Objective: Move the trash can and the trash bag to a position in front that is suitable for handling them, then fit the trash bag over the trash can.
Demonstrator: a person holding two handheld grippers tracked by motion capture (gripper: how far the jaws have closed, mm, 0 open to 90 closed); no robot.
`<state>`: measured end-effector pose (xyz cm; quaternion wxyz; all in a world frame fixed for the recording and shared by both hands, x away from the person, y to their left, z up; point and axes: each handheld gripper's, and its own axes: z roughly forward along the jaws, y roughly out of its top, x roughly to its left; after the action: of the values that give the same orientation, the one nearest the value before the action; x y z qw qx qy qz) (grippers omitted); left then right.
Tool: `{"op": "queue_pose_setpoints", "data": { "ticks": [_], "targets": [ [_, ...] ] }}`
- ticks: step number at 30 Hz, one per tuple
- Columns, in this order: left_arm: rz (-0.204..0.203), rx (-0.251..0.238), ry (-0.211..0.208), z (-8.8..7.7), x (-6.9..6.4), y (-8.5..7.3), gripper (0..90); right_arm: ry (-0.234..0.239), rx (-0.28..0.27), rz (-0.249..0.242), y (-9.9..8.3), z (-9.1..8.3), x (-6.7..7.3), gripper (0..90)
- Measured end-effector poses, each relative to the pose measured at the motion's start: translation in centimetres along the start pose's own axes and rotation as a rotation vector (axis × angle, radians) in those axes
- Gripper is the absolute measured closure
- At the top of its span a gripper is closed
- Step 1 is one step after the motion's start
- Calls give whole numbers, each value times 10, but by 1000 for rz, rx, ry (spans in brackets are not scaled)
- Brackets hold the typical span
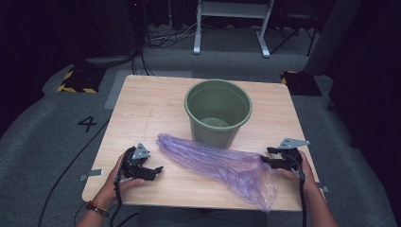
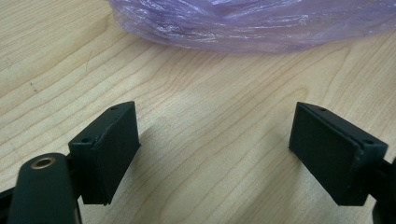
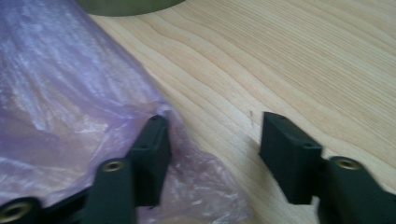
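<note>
A crumpled purple plastic bag (image 1: 222, 165) lies across the wooden table (image 1: 142, 109), running from the foot of a green bin (image 1: 217, 111) toward the front right corner. My left gripper (image 1: 158, 169) rests low at the front left, open, with bare wood between its jaws (image 2: 215, 144) and the bag (image 2: 252, 23) just ahead. My right gripper (image 1: 265, 156) stands open at the bag's right end. One of its jaws lies over the bag's edge (image 3: 60, 93), a flap of film lies loose between the jaws (image 3: 212, 149), and the other jaw is over bare wood.
The upright green bin (image 3: 126, 5) stands at the table's middle back, and I cannot make out anything in it. The table's front edge is close under both hands. Beyond the table are grey carpet, cables and a white frame (image 1: 231, 19).
</note>
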<state>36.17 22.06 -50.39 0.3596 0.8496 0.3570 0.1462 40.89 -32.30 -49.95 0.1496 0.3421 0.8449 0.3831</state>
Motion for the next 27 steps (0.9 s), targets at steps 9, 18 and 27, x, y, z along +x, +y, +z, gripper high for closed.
{"op": "queue_pose_setpoints", "data": {
  "ticks": [9, 18, 27],
  "targets": [
    [0, 0, 0, 0, 0, 0, 156, 2, -78, 2, 16, -27, 4, 261],
    [6, 5, 2, 0, 0, 1, 151, -112, -124, -41, 32, -59, 11, 280],
    [45, 2, -27, 8, -12, 9, 155, -130, -73, -113, 31, -53, 17, 464]
  ]
}}
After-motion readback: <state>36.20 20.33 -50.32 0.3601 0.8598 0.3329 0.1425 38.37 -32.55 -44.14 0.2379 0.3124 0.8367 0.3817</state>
